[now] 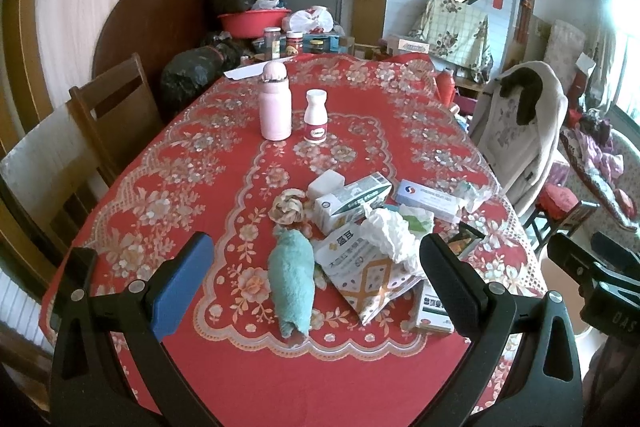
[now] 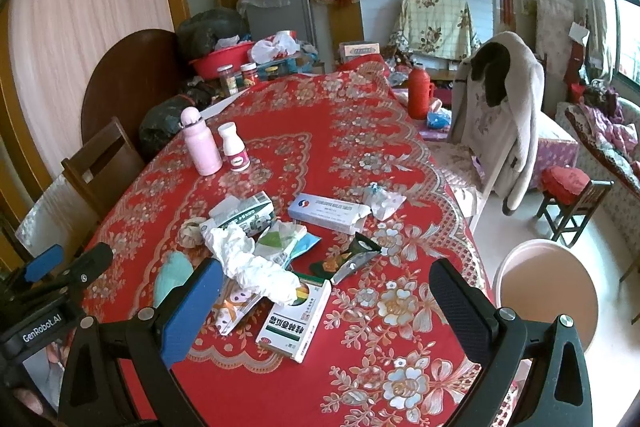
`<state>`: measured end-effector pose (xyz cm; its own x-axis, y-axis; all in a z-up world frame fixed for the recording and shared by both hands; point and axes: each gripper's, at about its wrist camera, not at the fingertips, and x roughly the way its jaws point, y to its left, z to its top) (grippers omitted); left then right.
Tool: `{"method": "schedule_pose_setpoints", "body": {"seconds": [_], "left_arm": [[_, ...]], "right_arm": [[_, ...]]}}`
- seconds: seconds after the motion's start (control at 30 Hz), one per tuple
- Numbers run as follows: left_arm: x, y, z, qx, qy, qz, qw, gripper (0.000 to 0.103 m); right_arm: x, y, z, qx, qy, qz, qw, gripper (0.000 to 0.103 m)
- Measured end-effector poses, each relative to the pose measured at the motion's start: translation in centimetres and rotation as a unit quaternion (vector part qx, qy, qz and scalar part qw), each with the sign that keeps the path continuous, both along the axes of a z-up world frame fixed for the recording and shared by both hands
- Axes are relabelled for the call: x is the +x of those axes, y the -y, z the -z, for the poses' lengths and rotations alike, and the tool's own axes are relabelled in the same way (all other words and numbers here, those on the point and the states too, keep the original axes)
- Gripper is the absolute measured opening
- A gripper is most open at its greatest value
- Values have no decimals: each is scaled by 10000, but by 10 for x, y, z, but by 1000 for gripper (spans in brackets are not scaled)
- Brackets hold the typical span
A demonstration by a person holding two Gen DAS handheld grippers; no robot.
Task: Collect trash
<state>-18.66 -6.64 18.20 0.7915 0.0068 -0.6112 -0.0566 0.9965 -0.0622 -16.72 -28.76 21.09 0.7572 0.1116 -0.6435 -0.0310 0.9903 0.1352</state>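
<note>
Both grippers hover over the red floral tablecloth (image 1: 224, 155) – the left gripper (image 1: 318, 279) spread wide and empty, the right gripper (image 2: 326, 301) just as wide, nothing between its fingers. The trash sits in a heap near the table's near edge: a crumpled white tissue (image 2: 256, 263) draped over a torn printed packet (image 1: 368, 279), a green-and-white medicine box (image 2: 296, 319) touching it, a blue-and-white box (image 2: 326, 213) just behind. A rolled teal cloth (image 1: 292, 283) lies beside the pile. Farther back stand a pink bottle (image 1: 275, 103) and a white pill bottle (image 1: 316, 117), side by side – and a pink bin (image 2: 548, 291) waits off the table's right edge.
</note>
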Motion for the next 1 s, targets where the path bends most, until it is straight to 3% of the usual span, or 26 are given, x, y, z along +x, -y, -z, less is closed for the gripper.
{"method": "schedule_pose_setpoints", "body": {"seconds": [0.73, 1.0], "left_arm": [[40, -18, 10, -42, -322, -39, 9995, 102], [52, -46, 21, -180, -597, -62, 9980, 102]], "right_arm": [[35, -24, 21, -61, -335, -297, 9990, 102], [56, -39, 39, -97, -631, -603, 9961, 101]]}}
